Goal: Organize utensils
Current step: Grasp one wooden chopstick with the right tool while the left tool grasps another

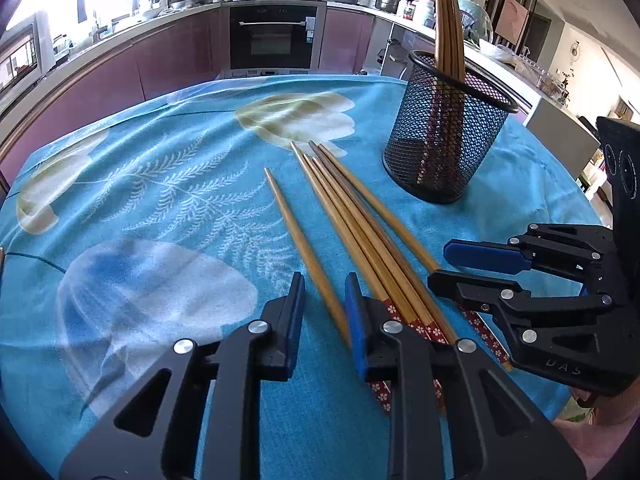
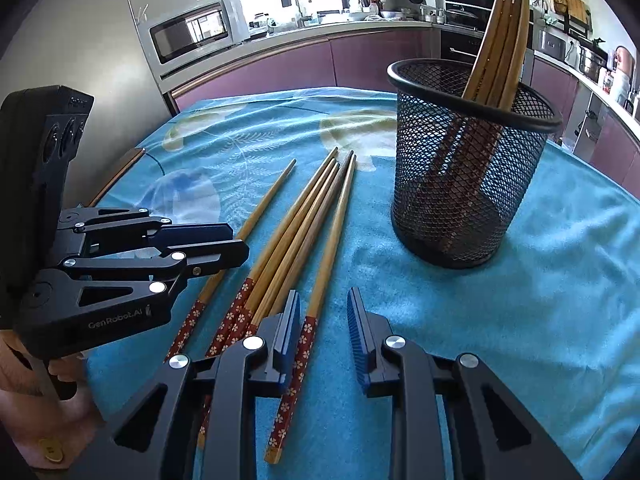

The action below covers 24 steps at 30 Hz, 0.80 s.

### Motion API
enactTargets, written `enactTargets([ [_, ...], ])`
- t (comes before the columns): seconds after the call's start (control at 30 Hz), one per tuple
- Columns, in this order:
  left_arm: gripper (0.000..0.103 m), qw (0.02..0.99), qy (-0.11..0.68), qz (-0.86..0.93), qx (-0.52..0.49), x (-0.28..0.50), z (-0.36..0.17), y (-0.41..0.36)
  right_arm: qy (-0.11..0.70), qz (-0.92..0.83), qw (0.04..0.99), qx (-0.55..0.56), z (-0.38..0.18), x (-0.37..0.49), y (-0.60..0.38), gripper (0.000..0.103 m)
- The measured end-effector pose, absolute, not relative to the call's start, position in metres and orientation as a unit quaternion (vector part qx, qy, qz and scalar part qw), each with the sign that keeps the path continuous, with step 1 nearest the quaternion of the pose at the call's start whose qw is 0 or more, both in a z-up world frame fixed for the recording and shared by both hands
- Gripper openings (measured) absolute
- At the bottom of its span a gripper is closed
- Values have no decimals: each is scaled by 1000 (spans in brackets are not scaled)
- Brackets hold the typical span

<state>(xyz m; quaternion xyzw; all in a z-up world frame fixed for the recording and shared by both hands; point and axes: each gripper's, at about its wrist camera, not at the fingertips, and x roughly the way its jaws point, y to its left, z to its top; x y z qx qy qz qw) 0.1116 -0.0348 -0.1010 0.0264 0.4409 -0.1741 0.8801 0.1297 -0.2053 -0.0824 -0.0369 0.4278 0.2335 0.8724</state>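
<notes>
loose chopsticks: six wooden chopsticks with red flower-patterned handle ends (image 2: 304,236) are laid flat on the blue leaf-print tablecloth (image 2: 520,300), tips pointing away from both cameras; about four are bunched and touching, the others lie apart.
single left stick: one lone wooden chopstick (image 1: 304,248) is set just left of the bunch, apart from it.
single right stick: the rightmost wooden chopstick (image 2: 316,292) runs between the right gripper's fingers in the right wrist view.
stored chopsticks: four or so wooden chopsticks standing in the holder (image 2: 500,36), handles down, leaned on the far rim.
holder: black wire-mesh cylinder cup (image 2: 468,184), upright, beyond and to the right of the loose sticks, well apart from them.
left gripper: black two-finger gripper with blue pads (image 1: 324,320), fingers spread moderately, nothing held; the lone stick runs between the pads.
right gripper: matching black gripper (image 2: 324,332), fingers likewise parted, nothing held, low over the patterned ends.
step in hand: judged as a pick-up of one loose stick; which hand leads cannot be told.
how done well: one stick only should be closed on, near the handle end; the lone sticks are easier than the bunch. Pads should be lowered to the cloth before closing, cloth not pinched.
after grasp: stick to be tilted handle-down and dropped inside the rim, clear of the leaning ones.
risk: a round stick may roll; neighbours may be dragged; the light cup may tip if knocked.
</notes>
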Motion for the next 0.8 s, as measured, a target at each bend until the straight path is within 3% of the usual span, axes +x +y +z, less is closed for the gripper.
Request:
enactTargets([
  [0.4, 22, 881, 443, -165, 28, 126, -102, -36, 428, 222, 875, -50, -82, 155, -189, 16],
  [0.53, 18, 882, 442, -159, 30, 129, -103, -39, 430, 221, 874, -37, -82, 159, -190, 8],
  [0.8, 9, 886, 441, -146, 6, 129, -103, -35, 434, 225, 872, -6, -83, 161, -198, 7],
])
